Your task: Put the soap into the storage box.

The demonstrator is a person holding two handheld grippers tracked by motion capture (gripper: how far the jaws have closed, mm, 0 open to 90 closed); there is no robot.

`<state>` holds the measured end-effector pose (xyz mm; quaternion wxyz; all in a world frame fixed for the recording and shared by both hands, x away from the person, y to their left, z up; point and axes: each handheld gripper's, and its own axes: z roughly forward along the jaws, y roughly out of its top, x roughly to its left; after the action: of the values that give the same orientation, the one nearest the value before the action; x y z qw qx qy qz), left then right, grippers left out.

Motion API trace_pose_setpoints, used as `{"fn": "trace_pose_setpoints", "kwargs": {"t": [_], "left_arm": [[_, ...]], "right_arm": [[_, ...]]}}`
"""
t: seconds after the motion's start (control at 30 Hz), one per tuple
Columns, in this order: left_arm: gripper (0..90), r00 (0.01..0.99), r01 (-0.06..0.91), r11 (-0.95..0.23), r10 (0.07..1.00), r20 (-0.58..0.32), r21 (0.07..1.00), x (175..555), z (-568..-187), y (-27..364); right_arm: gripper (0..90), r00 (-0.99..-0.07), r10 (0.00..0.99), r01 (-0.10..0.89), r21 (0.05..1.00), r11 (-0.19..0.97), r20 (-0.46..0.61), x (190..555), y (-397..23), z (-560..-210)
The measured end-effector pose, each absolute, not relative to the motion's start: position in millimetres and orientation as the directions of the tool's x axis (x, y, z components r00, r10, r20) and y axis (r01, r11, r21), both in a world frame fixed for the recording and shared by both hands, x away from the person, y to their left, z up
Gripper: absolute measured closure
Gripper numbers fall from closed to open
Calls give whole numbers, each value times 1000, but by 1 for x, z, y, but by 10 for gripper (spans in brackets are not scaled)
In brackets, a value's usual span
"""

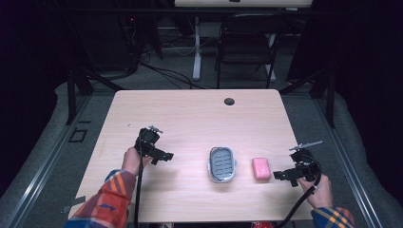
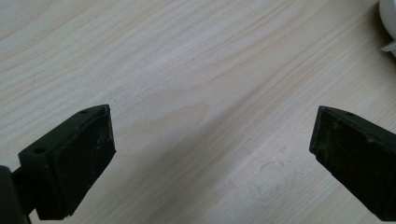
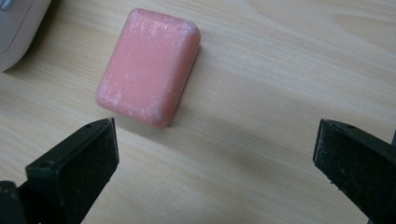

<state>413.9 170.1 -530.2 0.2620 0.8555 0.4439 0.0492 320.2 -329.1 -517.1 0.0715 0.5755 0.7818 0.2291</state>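
Observation:
A pink bar of soap (image 1: 261,168) (image 3: 148,66) lies flat on the wooden table (image 1: 190,118), just right of a grey soap dish (image 1: 222,164) with a slotted insert. My right gripper (image 1: 284,175) (image 3: 215,154) hovers close to the soap's right side, jaws wide open, nothing between them. In the right gripper view the soap sits ahead and left of the jaw gap, and the dish's white corner (image 3: 16,28) shows at the top left. My left gripper (image 1: 166,156) (image 2: 212,149) is open over bare wood, left of the dish, whose pale edge (image 2: 388,23) peeks in at top right.
A cable hole (image 1: 229,101) is set near the table's far edge. Beyond the table stand a black folding chair (image 1: 247,42) and a white desk leg (image 1: 196,47), with cables on the floor. Black frame posts flank the table.

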Motion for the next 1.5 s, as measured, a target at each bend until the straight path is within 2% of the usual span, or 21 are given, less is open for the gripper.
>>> {"fn": "trace_pose_setpoints", "kwargs": {"t": [0.67,1.1,1.5], "left_arm": [[0,605,734,-471,781,-156,489,414,-530,169],[0,604,737,-474,782,-155,483,415,-531,168],[0,605,736,-477,783,-149,481,416,-532,168]], "right_arm": [[0,-335,932,869,427,249,138,320,-322,-516],[0,-346,927,855,455,248,144,319,-302,-507],[0,-302,944,865,454,213,132,325,-287,-501]]}}
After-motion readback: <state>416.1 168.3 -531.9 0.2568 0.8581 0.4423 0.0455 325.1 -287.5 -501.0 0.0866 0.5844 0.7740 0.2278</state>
